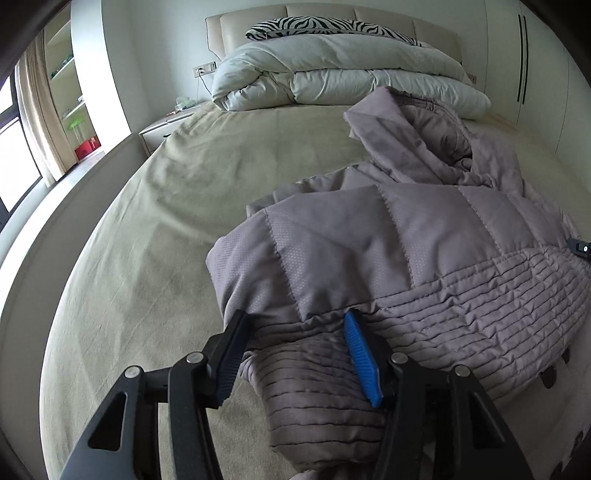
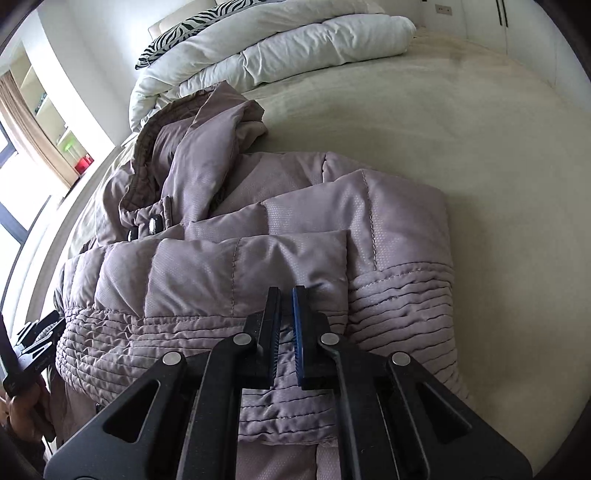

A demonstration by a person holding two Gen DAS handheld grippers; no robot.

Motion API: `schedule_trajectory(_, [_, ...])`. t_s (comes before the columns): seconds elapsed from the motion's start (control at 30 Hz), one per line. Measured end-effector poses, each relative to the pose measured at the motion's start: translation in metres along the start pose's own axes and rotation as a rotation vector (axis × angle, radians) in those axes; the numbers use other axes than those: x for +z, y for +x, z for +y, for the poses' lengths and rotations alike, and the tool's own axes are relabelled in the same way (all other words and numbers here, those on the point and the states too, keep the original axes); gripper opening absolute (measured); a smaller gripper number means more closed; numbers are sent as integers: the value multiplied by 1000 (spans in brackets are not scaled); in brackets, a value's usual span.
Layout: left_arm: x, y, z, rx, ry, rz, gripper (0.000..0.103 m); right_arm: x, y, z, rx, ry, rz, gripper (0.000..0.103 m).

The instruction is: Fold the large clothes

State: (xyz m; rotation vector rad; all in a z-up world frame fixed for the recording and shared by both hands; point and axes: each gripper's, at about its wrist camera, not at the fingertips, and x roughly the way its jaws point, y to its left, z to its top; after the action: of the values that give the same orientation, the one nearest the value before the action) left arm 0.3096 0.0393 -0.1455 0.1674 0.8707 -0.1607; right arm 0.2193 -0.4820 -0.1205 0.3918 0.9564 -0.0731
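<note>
Lying on the bed (image 1: 155, 206) with its hood (image 1: 406, 125) toward the duvet (image 1: 332, 74), the padded coat (image 1: 424, 236) presents its ribbed hem to both grippers: left fingers (image 1: 360, 363) spread astride a fold, right fingers (image 2: 271, 332) pressed together over it.

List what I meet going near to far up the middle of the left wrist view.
left gripper → quilted jacket → bare bed sheet → rolled white duvet → zebra-print pillow → headboard
</note>
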Motion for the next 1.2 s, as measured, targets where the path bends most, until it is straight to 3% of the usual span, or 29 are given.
schedule_trajectory(0.1, [7, -30, 25, 4, -87, -62, 61, 2, -8, -6, 45, 22, -4, 4])
schedule_trajectory(0.13, [10, -39, 34, 11, -110, -90, 62, 3, -16, -7, 62, 39, -15, 9])
schedule_trajectory(0.2, [18, -48, 41, 13, -126, -105, 62, 3, -37, -5, 54, 40, -67, 9])
schedule_trajectory(0.37, [26, -30, 3, 44, 14, -76, 62, 8, -62, 36, 80, -79, -125, 9])
schedule_trajectory(0.47, [15, 2, -22, 63, 83, 4, 60, 5, -53, 74, 50, -216, -105, 9])
schedule_trajectory(0.6, [6, 12, -28, 86, 68, -13, 60, -9, -10, 76, -19, -242, 36, 9])
schedule_trajectory(0.7, [5, 18, -31, 88, 92, -9, 60, -17, -4, 62, 37, -230, -2, 8])
schedule_trajectory(0.9, [10, 4, -17, 40, 23, 5, 60, -19, -6, 66, -2, -261, -20, 9])
schedule_trajectory(0.97, [17, -16, -10, 27, -11, -25, 64, -10, -15, 65, 24, -231, -4, 9])
schedule_trajectory(1.03, [30, -37, -6, 17, -17, -89, 89, 1, -30, 63, 101, -205, -36, 10])
schedule_trajectory(1.1, [48, -54, -5, -5, -16, -146, 102, 20, -44, 61, 139, -191, -85, 23])
schedule_trajectory(1.13, [60, -55, -4, -29, -16, -152, 103, 31, -47, 59, 159, -176, -95, 50])
schedule_trajectory(1.17, [72, -52, -4, -68, -17, -142, 103, 44, -48, 56, 184, -151, -104, 87])
schedule_trajectory(1.2, [83, -46, -3, -108, -26, -133, 103, 56, -48, 53, 209, -120, -128, 95])
